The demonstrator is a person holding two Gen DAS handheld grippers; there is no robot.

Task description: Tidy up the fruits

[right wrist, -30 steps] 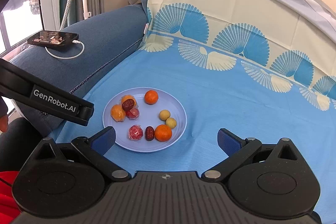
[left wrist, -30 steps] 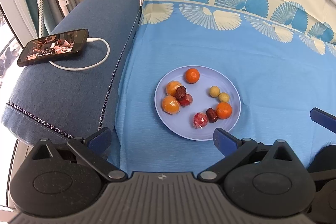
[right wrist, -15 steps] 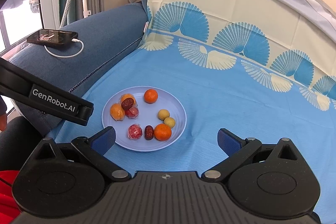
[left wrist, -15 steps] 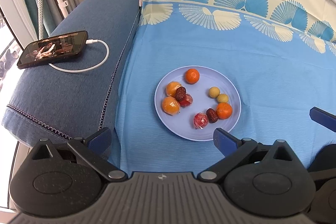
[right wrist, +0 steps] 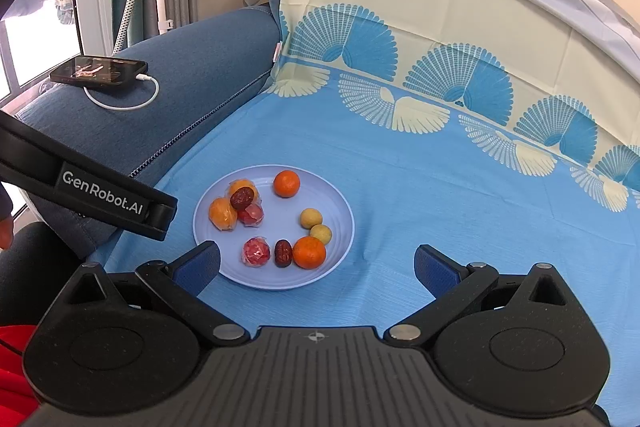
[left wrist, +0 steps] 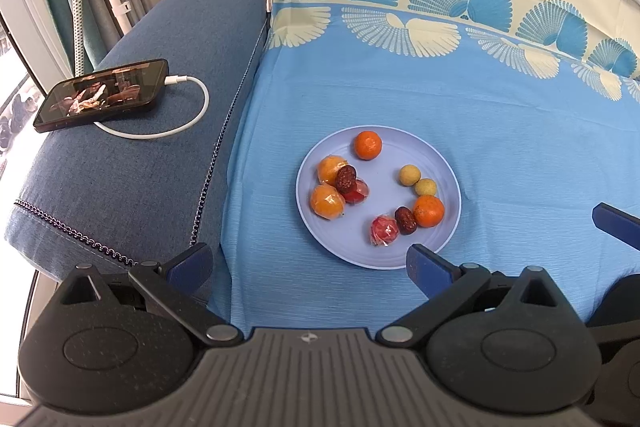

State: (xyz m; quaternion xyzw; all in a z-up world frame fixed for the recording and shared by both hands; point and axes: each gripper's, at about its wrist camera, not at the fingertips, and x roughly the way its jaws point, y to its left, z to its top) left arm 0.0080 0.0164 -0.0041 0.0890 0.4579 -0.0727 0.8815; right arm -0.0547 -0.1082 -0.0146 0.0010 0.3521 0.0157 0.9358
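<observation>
We hold both tongs wide open and empty — left tongs (left wrist: pixel 310 265), right tongs (right wrist: pixel 318 265). The plate (right wrist: pixel 340 247) with the fruits (right wrist: pixel 309 252) lies on the blue sheet (right wrist: pixel 440 195), at 12 o'clock from both.

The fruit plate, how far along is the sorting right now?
Barely started, by the look of it. All the fruit lies mixed on the plate: two bare oranges, two wrapped ones, two red dates, two yellow-green fruits and two red wrapped pieces. Nothing is in hand: the left gripper and the right gripper are both open. All the grouping is left.
</observation>
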